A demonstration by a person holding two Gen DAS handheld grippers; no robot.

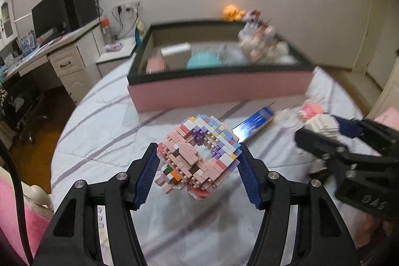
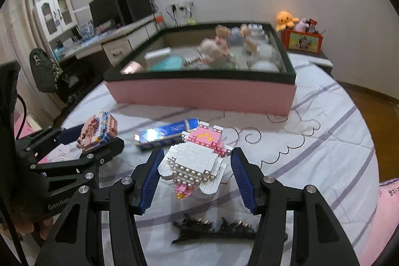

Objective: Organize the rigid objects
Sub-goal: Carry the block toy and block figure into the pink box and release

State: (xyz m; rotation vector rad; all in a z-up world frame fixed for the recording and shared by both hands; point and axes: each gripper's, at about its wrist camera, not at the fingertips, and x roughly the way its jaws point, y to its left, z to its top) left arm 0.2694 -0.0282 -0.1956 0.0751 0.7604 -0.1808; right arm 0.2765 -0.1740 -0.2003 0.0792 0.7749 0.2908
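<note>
A pink, purple and white ring-shaped brick model (image 1: 197, 153) hangs above the striped bedsheet (image 1: 104, 131), and my left gripper (image 1: 198, 148) is shut on it, blue pads pressing both sides. My right gripper (image 2: 197, 152) is shut on a white and pink brick figure (image 2: 194, 161), held just over the sheet. In the left wrist view the right gripper (image 1: 321, 126) shows at the right edge with that figure. The left gripper (image 2: 99, 135) appears at the left of the right wrist view. A pink box with a black rim (image 2: 199, 91) stands behind on the bed, with dolls and several other items inside.
A shiny blue flat box (image 2: 164, 135) lies on the sheet between the grippers and the pink box. Black hair clips (image 2: 214, 228) lie under my right gripper. A desk with a monitor (image 1: 49, 14) stands to the left, an orange box with plush toys (image 2: 301, 41) behind right.
</note>
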